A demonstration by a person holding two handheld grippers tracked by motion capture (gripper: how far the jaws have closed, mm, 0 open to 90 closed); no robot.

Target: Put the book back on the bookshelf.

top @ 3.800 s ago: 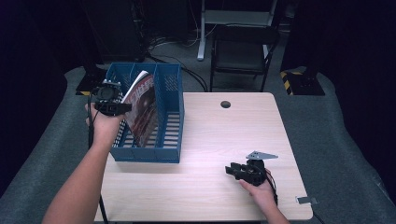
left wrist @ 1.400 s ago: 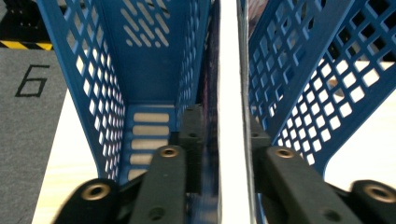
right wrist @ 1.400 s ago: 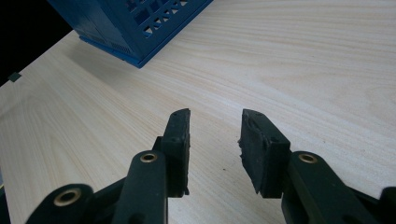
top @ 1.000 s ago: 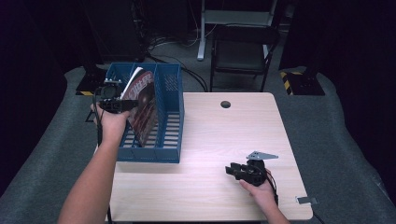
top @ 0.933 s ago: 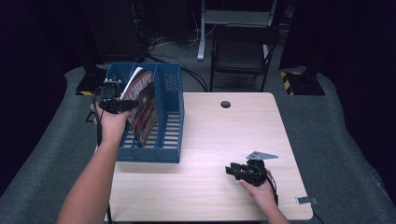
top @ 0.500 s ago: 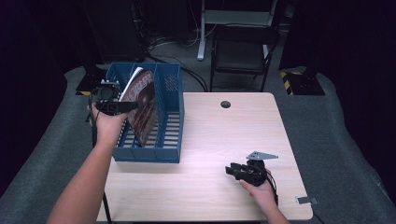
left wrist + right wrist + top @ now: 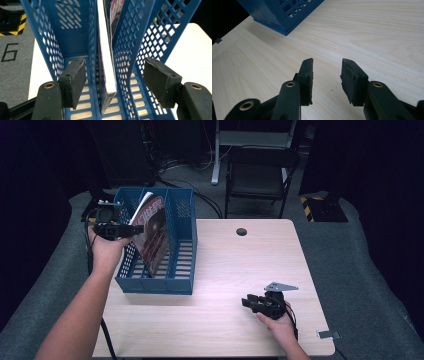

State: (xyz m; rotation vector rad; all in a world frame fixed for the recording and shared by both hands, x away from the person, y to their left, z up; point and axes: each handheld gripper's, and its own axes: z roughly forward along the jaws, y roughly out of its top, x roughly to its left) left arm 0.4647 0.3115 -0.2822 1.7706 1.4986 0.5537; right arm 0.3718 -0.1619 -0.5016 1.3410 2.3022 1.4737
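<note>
— What did you see nearest you, from where you stood?

— The right gripper (image 7: 261, 303), low on the table (image 7: 235, 265) at about five o'clock, resting on the wood. Its jaws stood part-way apart with nothing between them — bare tabletop under the pads (image 7: 306, 75).

— And the other hand?

— Farther off, at about ten o'clock, the left gripper (image 7: 111, 82) was held up at the near-left side of the blue file rack (image 7: 181, 245). Its jaws had just been opening and stood wide. The magazine's edge ran up between the two pads, but neither pad touched it.

— So where was the magazine?

— The magazine (image 7: 152, 232) stood in the rack, in the compartment second from the left, leaning with its top toward the left gripper and its cover facing right. From the left gripper view its white page edge (image 7: 106, 50) sat against the blue divider.

— Anything beyond that?

— At twelve o'clock, past the table's far edge, a dark chair (image 7: 260, 172) on the grey floor.
</note>
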